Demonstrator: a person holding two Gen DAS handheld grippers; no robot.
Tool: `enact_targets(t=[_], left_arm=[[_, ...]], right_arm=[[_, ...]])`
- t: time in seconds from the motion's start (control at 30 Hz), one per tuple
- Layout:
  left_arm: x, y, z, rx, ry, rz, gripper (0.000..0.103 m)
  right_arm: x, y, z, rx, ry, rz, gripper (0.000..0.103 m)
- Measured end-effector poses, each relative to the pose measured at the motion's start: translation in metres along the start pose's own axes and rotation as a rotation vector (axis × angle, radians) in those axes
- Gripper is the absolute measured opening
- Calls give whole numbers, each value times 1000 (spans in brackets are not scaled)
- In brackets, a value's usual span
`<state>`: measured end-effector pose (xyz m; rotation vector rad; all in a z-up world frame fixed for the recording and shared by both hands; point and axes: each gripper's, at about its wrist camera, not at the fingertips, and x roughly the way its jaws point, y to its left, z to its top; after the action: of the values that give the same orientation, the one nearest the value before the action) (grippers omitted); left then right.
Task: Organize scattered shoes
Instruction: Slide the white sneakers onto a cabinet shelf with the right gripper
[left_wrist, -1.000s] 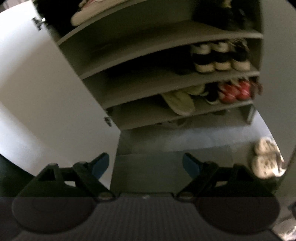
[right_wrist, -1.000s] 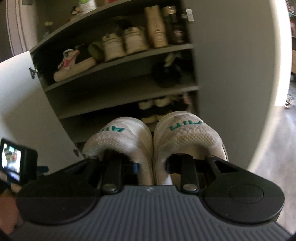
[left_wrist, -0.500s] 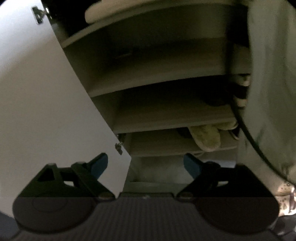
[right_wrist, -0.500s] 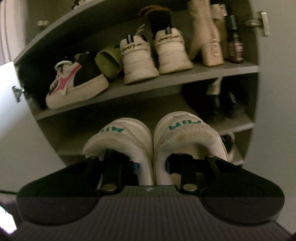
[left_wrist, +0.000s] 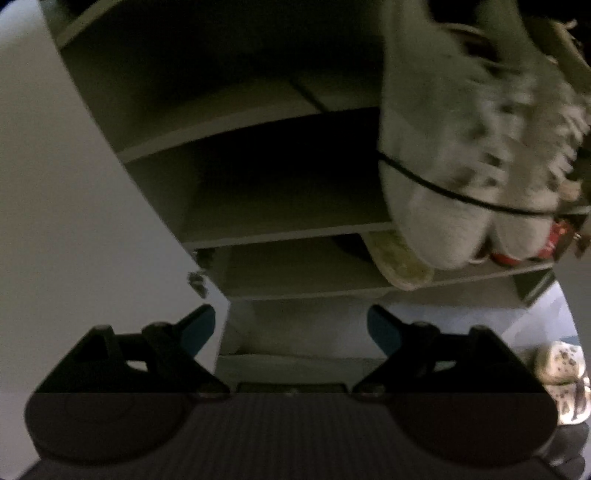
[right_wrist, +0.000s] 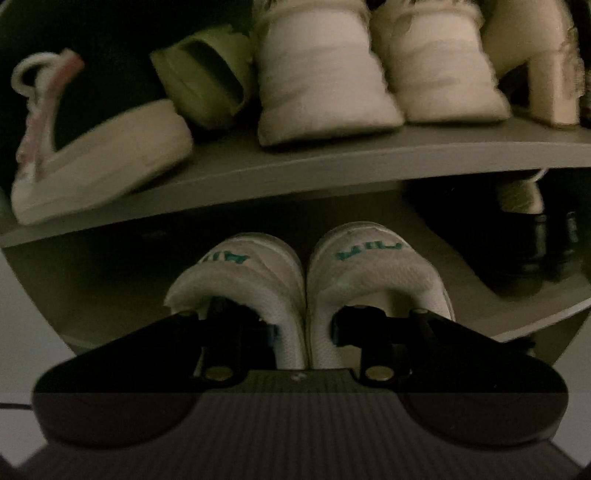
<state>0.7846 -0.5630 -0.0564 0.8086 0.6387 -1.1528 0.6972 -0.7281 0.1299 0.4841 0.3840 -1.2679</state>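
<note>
- A grey shoe cabinet (right_wrist: 332, 166) with several shelves is seen in both views; its white door (left_wrist: 74, 203) stands swung out on the left of the left wrist view.
- On the shelf at the top of the right wrist view, a row of footwear is lined up: a white and pink sneaker (right_wrist: 92, 162) lying on its side at the left, a green slipper (right_wrist: 203, 85) beside it, 2 white sneakers (right_wrist: 380, 70) with heels outward, and a beige heeled boot (right_wrist: 535, 66) at the right.
- A pair of white sneakers with teal lettering (right_wrist: 306, 273) is held side by side at the mouth of the shelf below; whether the soles touch the shelf cannot be told. From the left wrist view the same pair (left_wrist: 461, 147) is seen blurred from below, at the upper right.
- The right gripper (right_wrist: 304, 325) is clamped on this pair: 1 finger is set inside each shoe, and the 2 inner walls are pinched together between them.
- A black shoe (right_wrist: 535, 251) is seen at the right of that lower shelf.
- The left gripper (left_wrist: 291, 328) is held with its jaws wide apart and nothing between the blue pads (left_wrist: 384, 328), pointed down at the lower shelves.
- A spotted white shoe (left_wrist: 561, 376) lies on the floor at the lower right of the left wrist view.
- A yellowish sole (left_wrist: 402, 262) and red shoes (left_wrist: 524, 251) rest on a low shelf.
</note>
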Motion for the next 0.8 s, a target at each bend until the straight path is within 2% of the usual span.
enact_targets(t=[0.2, 0.5, 0.7, 0.8], left_arm=[[3, -23, -12, 36, -14, -92, 93], [4, -69, -25, 20, -13, -225, 94], [25, -98, -12, -19, -59, -289, 94], [33, -106, 3, -32, -93, -276, 94]], right_arm=[[25, 4, 9, 14, 0, -39, 31], [57, 1, 28, 29, 84, -65, 33], [68, -1, 32, 46, 119, -74, 34], [73, -3, 34, 62, 132, -78, 34]])
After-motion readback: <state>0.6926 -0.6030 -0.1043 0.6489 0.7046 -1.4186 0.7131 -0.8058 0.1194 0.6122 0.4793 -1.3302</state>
